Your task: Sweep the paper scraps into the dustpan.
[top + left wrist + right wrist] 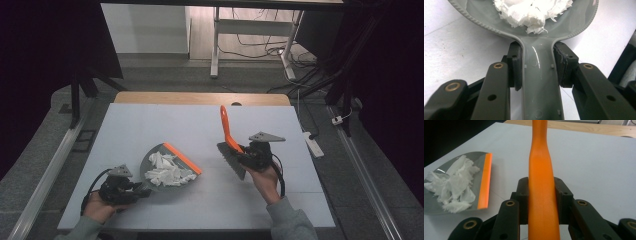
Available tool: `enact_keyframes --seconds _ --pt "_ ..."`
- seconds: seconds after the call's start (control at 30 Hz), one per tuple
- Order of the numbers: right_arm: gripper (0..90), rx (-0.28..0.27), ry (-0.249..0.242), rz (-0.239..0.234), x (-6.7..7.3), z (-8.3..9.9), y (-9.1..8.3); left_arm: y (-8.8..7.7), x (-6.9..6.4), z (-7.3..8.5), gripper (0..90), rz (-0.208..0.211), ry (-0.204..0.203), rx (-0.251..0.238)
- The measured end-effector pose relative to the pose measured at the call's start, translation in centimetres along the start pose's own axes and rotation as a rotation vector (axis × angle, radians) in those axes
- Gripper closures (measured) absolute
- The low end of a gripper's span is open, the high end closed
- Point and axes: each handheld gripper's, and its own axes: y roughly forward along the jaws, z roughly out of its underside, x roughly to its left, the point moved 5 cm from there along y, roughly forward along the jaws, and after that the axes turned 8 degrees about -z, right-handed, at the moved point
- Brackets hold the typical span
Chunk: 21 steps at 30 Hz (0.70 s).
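My left gripper: its jaws are closed tight on the handle of the grey plastic dustpan with an orange rubber lip; in the left gripper view both pads press the handle's flanks just behind the point where the pan flares out
My right gripper: its jaws are clamped round the orange plastic handle of the small hand brush with dark grey bristles; the brush is lifted off the pale grey table top, its handle pointing up and away from me and its bristles hanging toward the pan side
Torn white paper scraps: heaped inside the dustpan, between the orange lip and the rear wall; in the high view I can see no scraps loose on the table
Dustpan position: on the table's near left part, lip facing toward the brush, well apart from the bristles
Step in hand, as I judge it: the sweeping looks finished, so the load now wants carrying or tipping out
How I would do it well: raise the lip first so the heap slides back toward the handle, then lift slowly and level
Grip care: the handle is smooth and glossy, so I would keep the squeeze firm and avoid twisting
Risk: the scraps look light, and a quick move could scatter them
Brush: hold it clear of the pan, bristles away from the heap
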Motion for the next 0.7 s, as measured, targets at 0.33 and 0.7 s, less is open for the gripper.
enact_keyframes --seconds 0.33,0.7 --pt "70.2 -0.014 -0.001 0.003 -1.2 0.9 -2.1 -0.3 0.5 -0.4 61.9 -0.072 -0.058 -0.06" --pt "70.2 -0.018 0.003 0.0 -1.6 1.8 -3.7 -0.5 0.7 -0.6 61.9 -0.098 -0.082 -0.092"
